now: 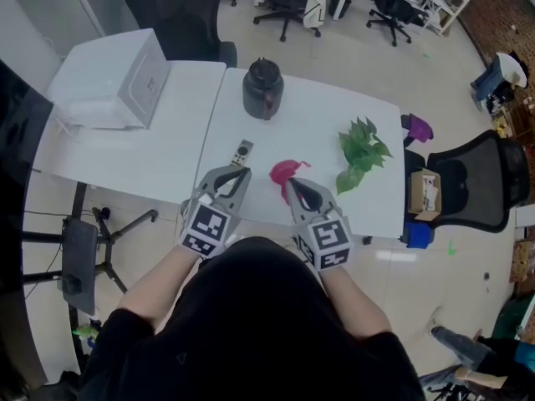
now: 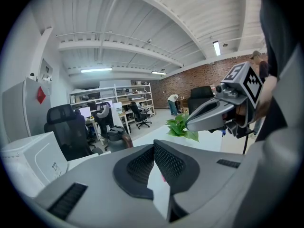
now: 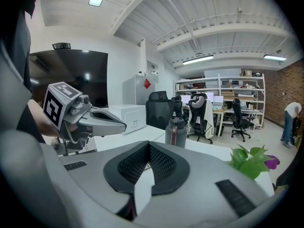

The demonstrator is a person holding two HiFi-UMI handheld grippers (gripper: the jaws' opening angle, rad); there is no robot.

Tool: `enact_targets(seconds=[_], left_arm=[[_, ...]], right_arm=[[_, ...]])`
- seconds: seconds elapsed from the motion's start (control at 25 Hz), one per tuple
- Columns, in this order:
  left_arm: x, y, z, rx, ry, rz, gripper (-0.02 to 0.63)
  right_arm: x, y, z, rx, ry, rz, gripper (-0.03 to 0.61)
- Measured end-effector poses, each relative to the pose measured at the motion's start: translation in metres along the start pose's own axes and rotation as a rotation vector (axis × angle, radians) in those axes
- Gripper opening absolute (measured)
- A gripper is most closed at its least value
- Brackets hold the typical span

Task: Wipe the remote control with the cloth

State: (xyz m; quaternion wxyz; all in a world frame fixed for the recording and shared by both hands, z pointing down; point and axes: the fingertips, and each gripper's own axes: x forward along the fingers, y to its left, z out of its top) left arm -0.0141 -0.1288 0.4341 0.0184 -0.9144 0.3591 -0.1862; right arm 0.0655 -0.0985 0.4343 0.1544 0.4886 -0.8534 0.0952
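The slim grey remote control (image 1: 242,151) lies on the white table (image 1: 167,161), just past the tips of my left gripper (image 1: 241,174). To its right the pink cloth (image 1: 287,172) lies crumpled on the table, right at the tips of my right gripper (image 1: 293,183). Both grippers hover at the table's near edge, side by side and pointing away from me. The left gripper (image 2: 153,148) is shut with nothing held, and a sliver of the pink cloth (image 2: 164,177) shows below its jaws. The right gripper (image 3: 148,148) is also shut and holds nothing.
A dark jug (image 1: 262,88) stands at the back of the table, a green leafy plant (image 1: 361,153) lies at the right, and a white box (image 1: 113,78) sits on the left table. A black office chair (image 1: 472,182) stands off the right edge.
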Motion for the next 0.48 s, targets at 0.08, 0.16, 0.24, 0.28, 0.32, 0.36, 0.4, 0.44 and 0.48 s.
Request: enact_targets(seconds=[0.08,0.16,0.24,0.28,0.32,0.36,0.4,0.44,0.48], left_arm=[[-0.0001,-0.0007,-0.0002,0.001,0.000,-0.003,0.002],[0.0000,-0.0011,-0.0007,0.000,-0.001,-0.004,0.002],[0.0000,-0.0016,-0.0009,0.001,-0.001,-0.005,0.002],[-0.0001,-0.0019,-0.0008,0.002,-0.002,-0.006,0.002],[-0.0001,-0.0021,-0.0006,0.002,-0.002,-0.007,0.002],[0.0000,-0.0021,-0.0003,0.003,-0.002,-0.007,0.002],[0.0001,-0.0021,-0.0002,0.003,-0.002,-0.007,0.002],[0.0003,-0.0021,0.0000,0.002,-0.003,-0.007,0.002],[0.0004,-0.0021,0.0001,0.001,-0.003,-0.008,0.002]], right_arm=[[-0.0005,-0.0004,-0.0005,-0.001,0.003,-0.005,0.008],[-0.0005,0.0000,-0.0005,0.000,0.004,-0.007,0.008],[-0.0007,0.0013,0.0020,0.008,-0.003,-0.008,0.008],[-0.0009,0.0020,0.0034,0.011,-0.006,-0.008,0.008],[-0.0010,0.0023,0.0041,0.012,-0.007,-0.007,0.008],[-0.0010,0.0023,0.0042,0.011,-0.007,-0.007,0.008],[-0.0009,0.0023,0.0039,0.009,-0.005,-0.005,0.008],[-0.0008,0.0022,0.0035,0.006,-0.003,-0.004,0.008],[-0.0007,0.0021,0.0032,0.004,0.000,-0.002,0.008]])
